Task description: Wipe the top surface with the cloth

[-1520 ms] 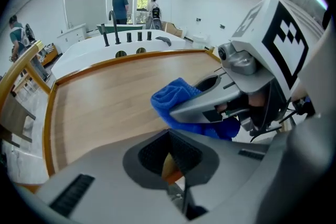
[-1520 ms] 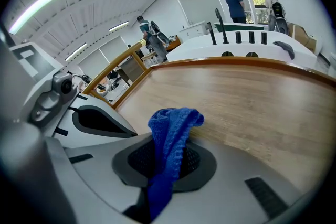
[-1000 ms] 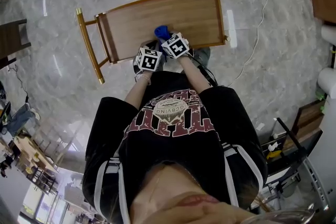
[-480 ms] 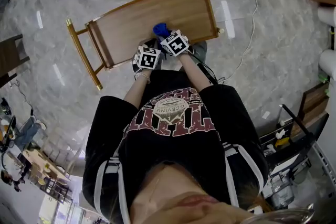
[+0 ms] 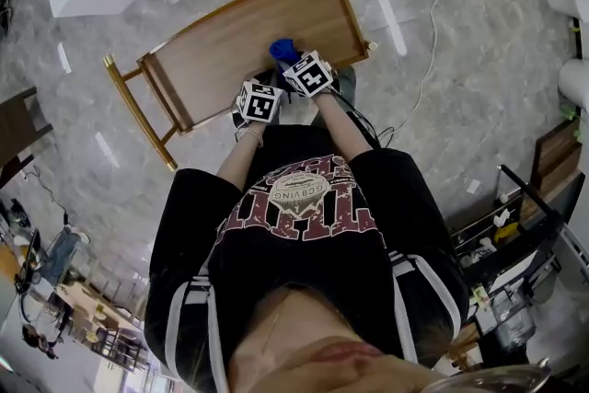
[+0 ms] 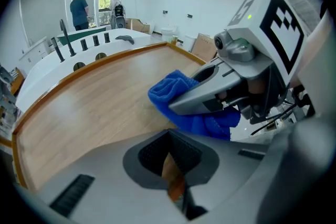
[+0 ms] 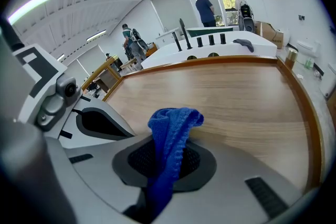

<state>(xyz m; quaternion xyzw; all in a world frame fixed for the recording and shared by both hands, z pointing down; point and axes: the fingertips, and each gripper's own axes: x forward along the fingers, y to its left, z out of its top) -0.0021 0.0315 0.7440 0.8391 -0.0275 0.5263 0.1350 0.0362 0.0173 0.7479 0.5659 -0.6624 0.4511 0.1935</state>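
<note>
We are standing at the near long edge of a wooden desk (image 5: 225, 37) with a raised rim and a gold-coloured frame (image 5: 138, 110), and we are holding a pair of tongs in each hand. The right tongs (image 7: 163, 176) are clamping a blue cloth (image 7: 170, 128). The fabric is running up through the closed jaws and bunching into a folded tuft in front of them. Seen from the left gripper view, that tuft is lying low on the wood near the desk's near edge. It seems to be touching the surface, though we cannot be sure of the contact. In the head view the cloth is sitting just ahead of the right marker cube, toward the right half of the desktop.

The left tongs (image 6: 170, 170) are hovering just beside the right ones, on their left, over the same near edge. Their jaws are pressing nearly together with nothing between them. Only a thin sliver of brown is showing through the slit.

The desk is standing on a grey marble floor (image 5: 460, 60), where a thin white cable (image 5: 425, 60) is trailing off to the right. In the gripper views, beyond the far rim, a white counter (image 7: 220, 42) is carrying a few dark upright items, and several people (image 7: 206, 5) are standing by the windows.
</note>
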